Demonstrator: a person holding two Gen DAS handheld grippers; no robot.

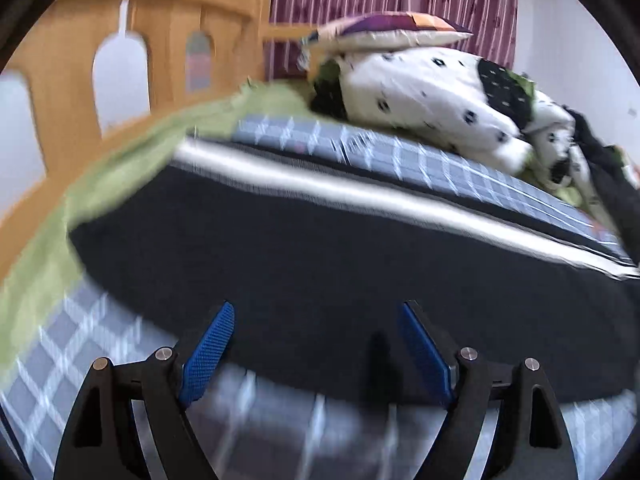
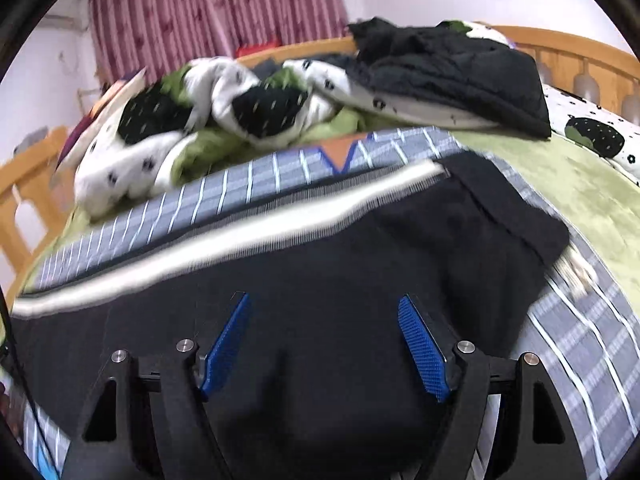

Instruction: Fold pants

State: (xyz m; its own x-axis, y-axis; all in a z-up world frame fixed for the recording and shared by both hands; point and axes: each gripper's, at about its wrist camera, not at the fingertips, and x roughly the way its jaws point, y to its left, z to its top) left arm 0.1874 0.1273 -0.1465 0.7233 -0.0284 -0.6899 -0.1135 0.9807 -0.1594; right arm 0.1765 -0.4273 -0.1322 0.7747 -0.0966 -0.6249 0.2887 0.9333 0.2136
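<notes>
Pants [image 1: 320, 264]: laid flat on the plaid sheet [image 1: 460, 168] of the bed, long axis running left to right across both views; a white side stripe [image 2: 224, 236] is seen along the far edge.
Waist end: the broader end [image 2: 516, 220] is shown toward the bed's right side.
Left gripper [image 1: 316, 312]: fingers spread wide, nothing held, above the near hem.
Right gripper [image 2: 324, 304]: fingers spread wide, nothing held, over the black fabric.
Behind: a rumpled spotted quilt [image 1: 432, 96], a pillow [image 1: 392, 32] and a dark garment [image 2: 452, 68] are heaped along the far edge, near the wooden bed frame [image 1: 132, 28].

Bedding heap [image 2: 208, 120] blocks beyond the pants [image 2: 320, 264]; near side open
</notes>
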